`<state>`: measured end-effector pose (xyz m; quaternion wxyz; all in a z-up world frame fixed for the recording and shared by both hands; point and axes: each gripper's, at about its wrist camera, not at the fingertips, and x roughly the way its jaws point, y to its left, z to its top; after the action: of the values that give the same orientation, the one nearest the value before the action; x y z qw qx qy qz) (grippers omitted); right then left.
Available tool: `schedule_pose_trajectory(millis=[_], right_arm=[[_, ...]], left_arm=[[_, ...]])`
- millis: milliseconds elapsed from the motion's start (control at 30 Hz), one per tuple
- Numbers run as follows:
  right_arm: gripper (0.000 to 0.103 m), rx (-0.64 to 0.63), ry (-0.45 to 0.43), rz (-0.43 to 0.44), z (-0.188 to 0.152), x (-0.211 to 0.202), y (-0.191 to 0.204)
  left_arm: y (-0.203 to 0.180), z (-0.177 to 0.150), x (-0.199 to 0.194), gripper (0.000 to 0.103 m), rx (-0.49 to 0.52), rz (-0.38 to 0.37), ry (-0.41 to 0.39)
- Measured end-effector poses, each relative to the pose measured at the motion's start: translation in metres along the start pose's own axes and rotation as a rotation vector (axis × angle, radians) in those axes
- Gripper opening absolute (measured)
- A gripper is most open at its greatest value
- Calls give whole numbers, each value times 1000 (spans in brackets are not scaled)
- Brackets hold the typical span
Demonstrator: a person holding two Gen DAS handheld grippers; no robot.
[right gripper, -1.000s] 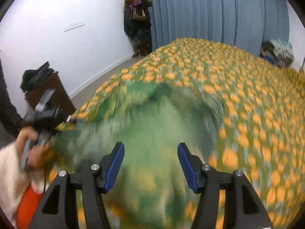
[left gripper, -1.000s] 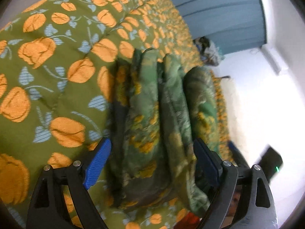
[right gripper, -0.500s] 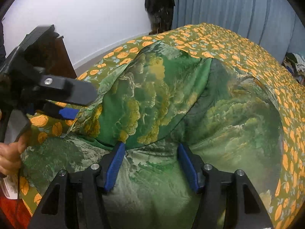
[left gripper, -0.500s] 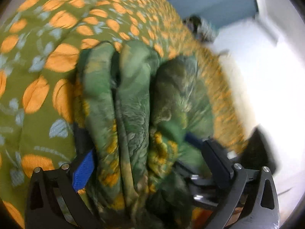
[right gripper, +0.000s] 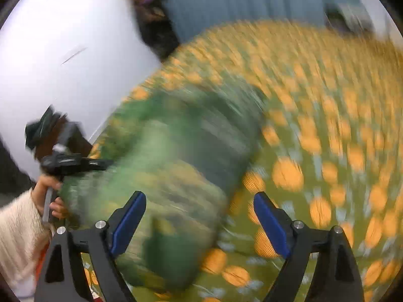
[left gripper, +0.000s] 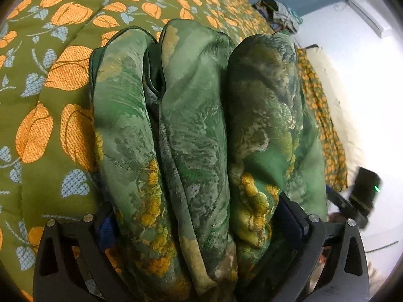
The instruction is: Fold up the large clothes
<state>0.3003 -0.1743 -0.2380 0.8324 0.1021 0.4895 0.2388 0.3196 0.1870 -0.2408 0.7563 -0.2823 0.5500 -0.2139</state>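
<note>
Left wrist: left tool (left gripper: pixel 196 226) spread wide around folded garment (left gripper: pixel 196 125); right tool (right gripper: pixel 199 219) opening, empty.

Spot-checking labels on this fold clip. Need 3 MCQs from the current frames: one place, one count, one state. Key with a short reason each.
1. Where does the folded green garment lie?
A. on a bare wooden floor
B. on the olive bedspread with orange leaves
C. on a hanger by the curtain

2. How many puffy folds of the garment face the left wrist camera?
A. one
B. three
C. six

3. What lies between the fingers of the left gripper?
A. nothing
B. a small black device
C. the garment bundle

Key:
1 B: the patterned bedspread surrounds the bundle in both views.
2 B: three rounded lobes stand side by side.
3 C: the bundle fills the gap between the wide-set fingers. The right gripper is opening, its blue pads apart; that view is too blurred to say more.
</note>
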Motion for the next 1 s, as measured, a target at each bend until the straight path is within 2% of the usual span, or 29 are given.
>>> schedule_pose_trajectory(millis=[133, 233, 300, 333, 367, 400, 433, 467, 500, 533, 600, 700, 800, 900, 1000], right_arm=[[89, 156, 63, 229, 10, 46, -30], [95, 225, 116, 315, 18, 88, -33], [95, 253, 149, 310, 18, 108, -33], [91, 235, 140, 289, 20, 110, -28], [87, 198, 122, 266, 21, 105, -20], [77, 151, 103, 235, 22, 97, -10], [68, 117, 93, 218, 21, 92, -5], [65, 67, 80, 197, 21, 84, 3], [62, 30, 65, 182, 20, 76, 10], [61, 0, 40, 182, 19, 68, 19], [60, -55, -22, 212, 22, 45, 36], [60, -119, -93, 248, 34, 22, 54], [60, -146, -162, 288, 70, 8, 56], [60, -162, -200, 300, 106, 5, 42], [60, -152, -218, 301, 153, 24, 23]], left_arm=[[-6, 2, 9, 102, 2, -9, -1], [-2, 4, 13, 102, -1, -17, -2], [9, 1, 12, 103, -12, -24, -22], [8, 0, 12, 103, -24, -21, -37], [6, -2, 12, 102, -33, -8, -48], [1, -3, 11, 101, -22, 15, -50], [-5, -5, 11, 85, -3, 26, -48], [-12, -8, 7, 77, 21, 24, -52], [-18, -9, 2, 65, 29, 20, -56], [-25, -10, -5, 56, 36, 19, -65], [-40, -11, -24, 49, 53, -15, -93], [-66, -1, -44, 49, 103, -12, -138], [-86, 27, -57, 49, 118, -23, -185], [-101, 68, -57, 49, 141, -16, -224], [-110, 110, -40, 49, 166, 17, -242]])
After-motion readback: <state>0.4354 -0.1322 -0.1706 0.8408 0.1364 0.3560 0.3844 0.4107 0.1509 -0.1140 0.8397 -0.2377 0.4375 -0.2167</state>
